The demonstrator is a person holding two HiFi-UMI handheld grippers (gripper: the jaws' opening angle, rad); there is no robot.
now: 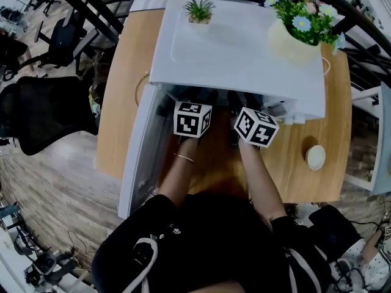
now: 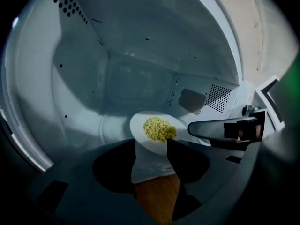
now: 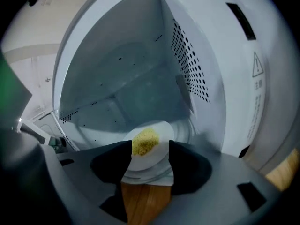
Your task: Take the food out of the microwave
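Nearest you, the wooden table [image 1: 293, 157] shows under both sets of jaws, so you are right at the mouth of the microwave [image 1: 232, 47]. Your left gripper [image 2: 151, 144] is open and empty, jaws wide apart. Your right gripper [image 3: 150, 146] is the same, and they sit close side by side.

Just ahead, on the floor of the microwave, is the white plate [image 2: 157, 134] with a heap of yellow food [image 2: 159, 128] in its middle. Neither gripper touches it yet. Judging from this, the step in hand is the reach in. Bring one gripper to each side of the plate, set the pads on the rim clear of the food, and close both before you lift. Keep the plate flat so the loose heap doesn't slide.

The room is tight. The vented right wall [image 3: 192, 74] stands near your right gripper, and the left wall [image 2: 70, 78] is only a little further from your left one. Lift just clear of the floor and draw straight back over the sill. The open door [image 1: 137, 157] hangs at your left, so swing out to the right. Further off, a flower pot [image 1: 293, 41] and a small plant [image 1: 199, 11] sit on top of the microwave, so avoid jolting it.
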